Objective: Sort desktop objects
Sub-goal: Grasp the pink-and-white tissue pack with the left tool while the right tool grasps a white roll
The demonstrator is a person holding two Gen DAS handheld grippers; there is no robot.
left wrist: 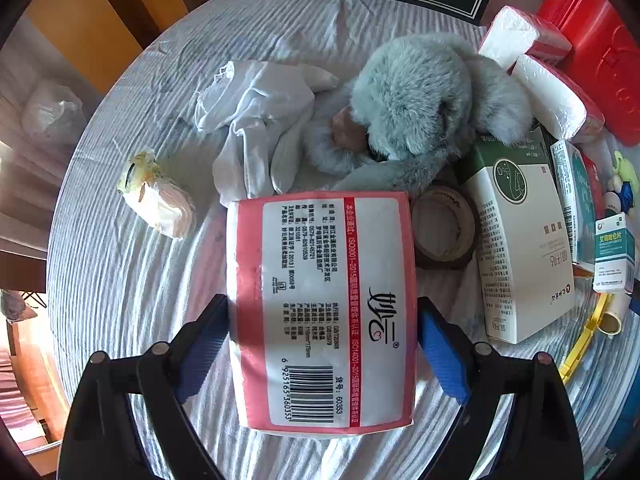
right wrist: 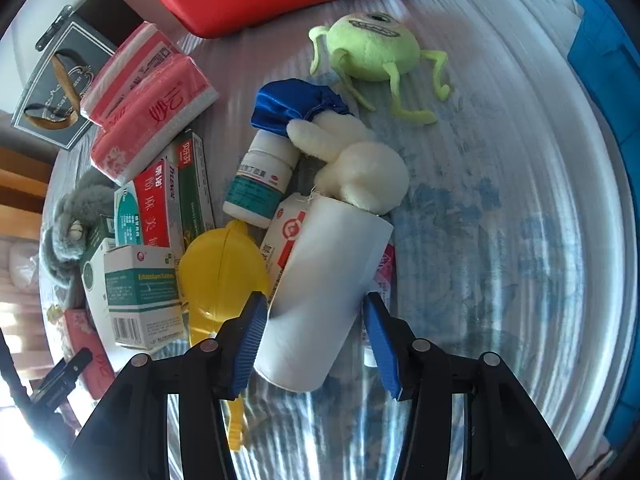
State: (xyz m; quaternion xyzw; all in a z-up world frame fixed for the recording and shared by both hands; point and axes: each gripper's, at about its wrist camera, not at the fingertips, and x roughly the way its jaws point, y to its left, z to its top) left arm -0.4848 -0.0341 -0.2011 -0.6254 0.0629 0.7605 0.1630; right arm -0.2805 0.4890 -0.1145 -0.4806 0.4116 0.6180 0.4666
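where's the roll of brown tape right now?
Left wrist view, right of centre: the brown tape roll lies flat on the striped cloth, wedged between the pink tissue pack and the white-and-green medicine box, just below the grey plush toy.

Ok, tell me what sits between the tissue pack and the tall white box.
A brown tape roll lies between tissue pack and white box, in the left wrist view.

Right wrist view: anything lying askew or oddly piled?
Yes. The white paper roll lies tilted across a red-and-white medicine box, with the white plush rabbit slumped on its far end, one ear over a white pill bottle.
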